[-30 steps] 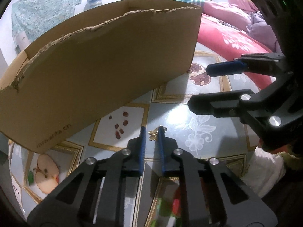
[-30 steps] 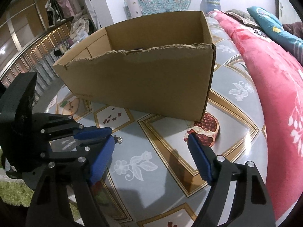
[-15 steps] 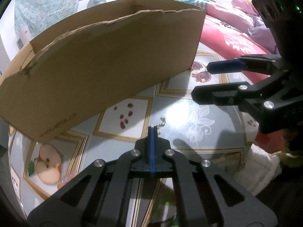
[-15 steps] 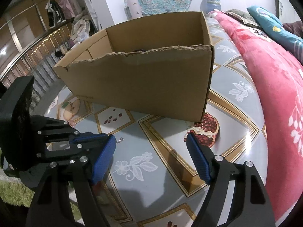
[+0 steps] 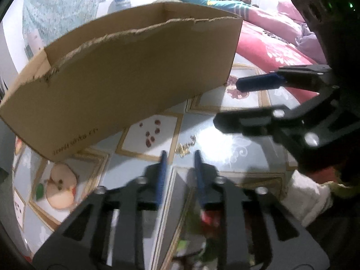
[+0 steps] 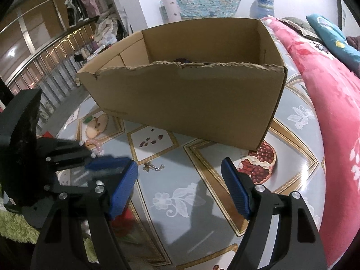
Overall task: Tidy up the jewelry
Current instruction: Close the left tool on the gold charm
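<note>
Small printed line low on cardboard box [image 5: 126, 85] front wall (too blurred to read); nothing else legible

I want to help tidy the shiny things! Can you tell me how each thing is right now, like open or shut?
Box: open at the top, upright on the table.
Jewelry: lying loose on the table, not held.
Left gripper: jaws opening, nothing pinched; the jewelry lies just past its tips.
Right gripper: open wide, holding nothing.
</note>
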